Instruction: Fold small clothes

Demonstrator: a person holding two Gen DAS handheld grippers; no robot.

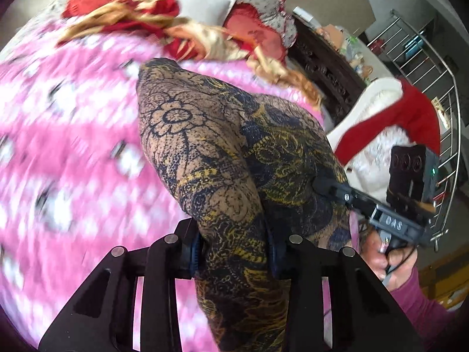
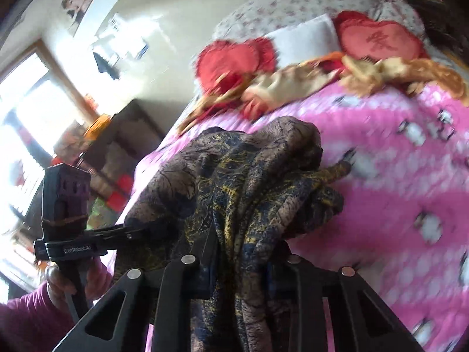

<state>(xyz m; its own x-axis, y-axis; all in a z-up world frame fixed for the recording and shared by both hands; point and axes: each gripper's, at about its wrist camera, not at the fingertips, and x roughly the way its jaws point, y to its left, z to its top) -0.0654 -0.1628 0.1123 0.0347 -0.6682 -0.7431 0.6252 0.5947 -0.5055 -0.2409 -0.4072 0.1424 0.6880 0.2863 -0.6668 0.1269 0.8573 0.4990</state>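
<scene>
A brown, navy and yellow floral garment (image 1: 211, 146) hangs bunched above the pink bed. My left gripper (image 1: 234, 252) is shut on its lower part, cloth filling the space between the pads. My right gripper (image 2: 240, 275) is also shut on the same garment (image 2: 252, 182), which drapes over and between its fingers. In the left wrist view the right gripper (image 1: 322, 186) bites the cloth at the right. In the right wrist view the left gripper (image 2: 132, 231) grips it at the left. The garment is lifted off the bedspread.
A pink patterned bedspread (image 1: 73, 146) covers the bed. Red heart cushions (image 2: 378, 38), a white pillow (image 2: 304, 38) and a tan and red cloth (image 2: 293, 85) lie at the head. A red garment (image 1: 404, 117) lies on a white chair at right. A dark cabinet (image 2: 123, 146) stands at left.
</scene>
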